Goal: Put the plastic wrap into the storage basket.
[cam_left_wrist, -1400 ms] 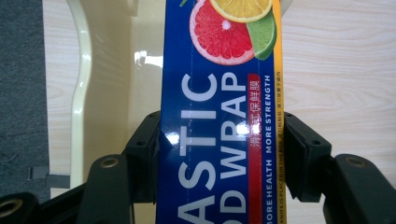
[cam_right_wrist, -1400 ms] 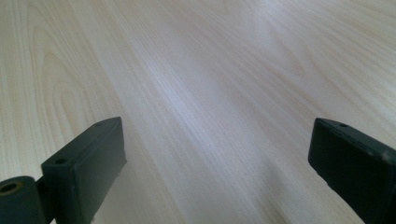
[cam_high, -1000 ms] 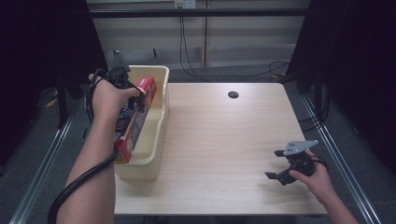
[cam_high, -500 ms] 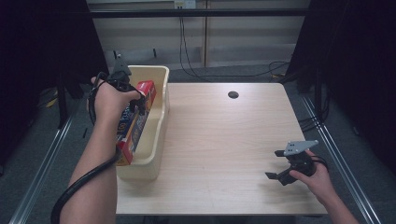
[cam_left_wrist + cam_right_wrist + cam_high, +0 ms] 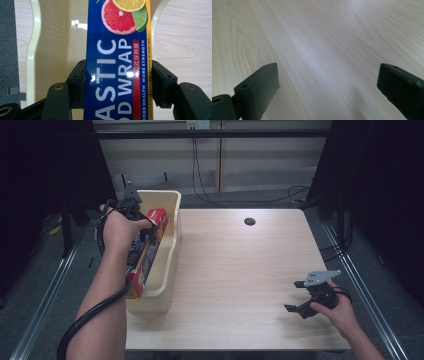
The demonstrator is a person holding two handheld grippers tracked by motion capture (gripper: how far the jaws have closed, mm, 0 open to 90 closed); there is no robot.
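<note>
Overhead, the left gripper (image 5: 131, 212) holds a plastic wrap box (image 5: 145, 254) over the cream bin (image 5: 170, 265) at the table (image 5: 240, 270) edge. Up close, its jaws pinch the box's sides. Meanwhile, the right gripper (image 5: 328, 87) hangs spread above bare wood.

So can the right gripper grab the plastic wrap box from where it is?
Probably not: the right gripper rests open across the table, while the plastic wrap box sits clamped in the left gripper over the tub.

Overhead faces forward-down — tool cameras close on table (image 5: 240, 270).
</note>
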